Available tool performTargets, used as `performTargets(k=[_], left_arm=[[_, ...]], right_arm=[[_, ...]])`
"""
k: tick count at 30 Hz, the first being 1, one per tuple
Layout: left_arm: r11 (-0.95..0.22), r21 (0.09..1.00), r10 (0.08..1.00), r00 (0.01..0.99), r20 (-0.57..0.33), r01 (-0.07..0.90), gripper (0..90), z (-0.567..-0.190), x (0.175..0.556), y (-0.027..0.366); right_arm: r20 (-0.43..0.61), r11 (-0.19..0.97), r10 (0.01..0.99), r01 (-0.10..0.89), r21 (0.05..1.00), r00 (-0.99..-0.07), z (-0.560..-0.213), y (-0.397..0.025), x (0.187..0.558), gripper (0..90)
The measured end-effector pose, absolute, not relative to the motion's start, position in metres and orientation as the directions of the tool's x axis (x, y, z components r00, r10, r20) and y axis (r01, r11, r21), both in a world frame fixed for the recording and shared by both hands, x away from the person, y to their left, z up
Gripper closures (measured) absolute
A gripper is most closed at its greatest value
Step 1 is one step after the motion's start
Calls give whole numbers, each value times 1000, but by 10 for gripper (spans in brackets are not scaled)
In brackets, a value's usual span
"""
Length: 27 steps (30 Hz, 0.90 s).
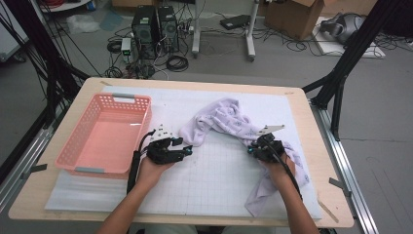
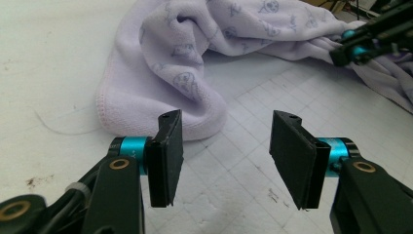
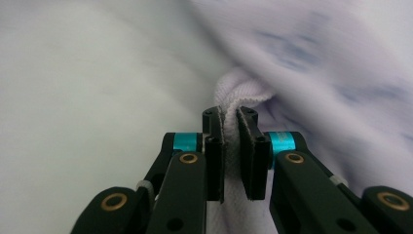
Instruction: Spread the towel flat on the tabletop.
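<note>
The towel is soft and light purple, with little pictures on it. It lies crumpled on the white mat, in the middle and out to the right side. It looks floppy and light, so I think it will sag and bunch when I lift it. A thick fold or the stitched edge is the best place to pinch.

My right gripper is squeezed tight on a fold of the towel. My left gripper has its jaws wide apart with nothing between them, and it sits just in front of the towel's rounded end. I think that end is a hem, but it is a bit hard to tell.

The pink basket stands at the left.
</note>
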<state>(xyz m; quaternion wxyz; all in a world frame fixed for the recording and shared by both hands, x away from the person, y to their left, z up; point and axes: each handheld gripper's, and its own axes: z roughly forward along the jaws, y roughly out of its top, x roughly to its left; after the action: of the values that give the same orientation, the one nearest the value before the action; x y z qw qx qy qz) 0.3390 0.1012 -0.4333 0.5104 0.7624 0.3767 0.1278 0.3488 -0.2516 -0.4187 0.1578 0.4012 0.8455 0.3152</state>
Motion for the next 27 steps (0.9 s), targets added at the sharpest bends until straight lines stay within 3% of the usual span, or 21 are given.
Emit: performTargets(k=[4, 11, 14, 15, 18, 19, 23, 27], left_arm=[[-195, 876, 709, 681, -185, 441, 465, -432, 338, 102], [-173, 880, 734, 653, -184, 442, 469, -431, 340, 111], [-168, 876, 741, 645, -189, 451, 470, -432, 341, 114], [-163, 877, 740, 644, -194, 451, 470, -432, 341, 114], [-166, 878, 736, 648, -194, 450, 471, -431, 340, 113], [-171, 876, 733, 652, -192, 450, 474, -432, 340, 112], [-166, 872, 712, 668, -216, 460, 472, -432, 339, 106], [-158, 870, 700, 674, -235, 467, 454, -431, 338, 104]], right_arm=[[17, 509, 689, 501, 700, -724, -412, -221, 337, 825], [118, 496, 564, 450, 743, -817, -414, -178, 330, 826], [178, 490, 448, 407, 771, -876, -414, -154, 323, 756], [174, 482, 449, 402, 779, -876, -412, -154, 322, 706], [161, 446, 480, 398, 801, -862, -403, -165, 324, 682], [119, 404, 570, 404, 821, -813, -393, -184, 329, 659], [-54, 424, 784, 468, 775, -619, -385, -226, 344, 597], [-67, 476, 797, 556, 681, -600, -401, -245, 354, 569]])
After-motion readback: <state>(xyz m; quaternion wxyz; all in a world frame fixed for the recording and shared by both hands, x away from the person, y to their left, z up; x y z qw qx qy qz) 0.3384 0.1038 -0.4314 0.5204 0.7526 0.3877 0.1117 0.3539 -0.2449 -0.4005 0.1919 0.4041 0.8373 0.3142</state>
